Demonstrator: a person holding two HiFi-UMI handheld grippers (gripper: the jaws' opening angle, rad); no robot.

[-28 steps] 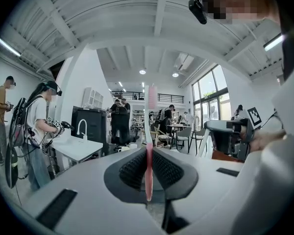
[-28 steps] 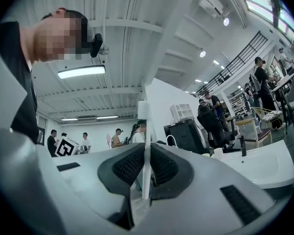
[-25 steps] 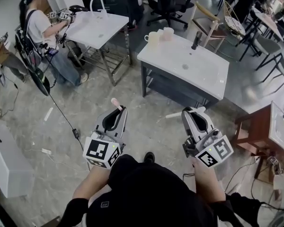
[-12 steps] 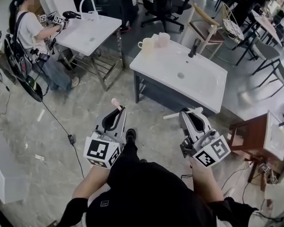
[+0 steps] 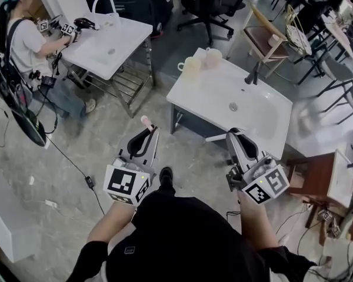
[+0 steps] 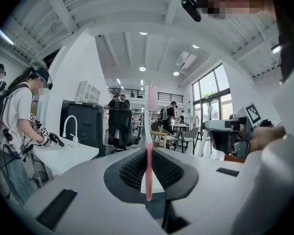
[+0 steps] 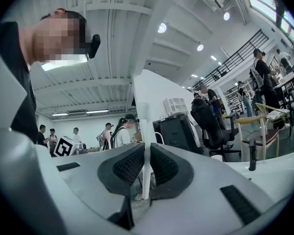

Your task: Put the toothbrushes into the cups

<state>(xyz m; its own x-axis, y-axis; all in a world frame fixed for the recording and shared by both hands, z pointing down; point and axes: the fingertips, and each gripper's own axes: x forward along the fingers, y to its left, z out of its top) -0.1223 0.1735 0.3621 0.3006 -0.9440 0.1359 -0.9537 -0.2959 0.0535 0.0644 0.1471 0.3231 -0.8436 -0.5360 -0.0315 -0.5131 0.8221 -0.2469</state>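
Both hands are loaded: the left gripper (image 5: 147, 133) pinches a pink toothbrush (image 5: 146, 122) standing up, the right gripper (image 5: 235, 136) pinches a white toothbrush (image 5: 216, 138) poking sideways left, and the cups (image 5: 191, 67) wait ahead, upper centre, on the sink counter (image 5: 223, 93).

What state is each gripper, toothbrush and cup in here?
Left gripper: shut on pink toothbrush.
Right gripper: shut on white toothbrush.
Pink toothbrush: held, not in a cup.
White toothbrush: held, not in a cup.
Nearer cup: upright on sink, no toothbrush.
Farther cup: upright on sink, no toothbrush.
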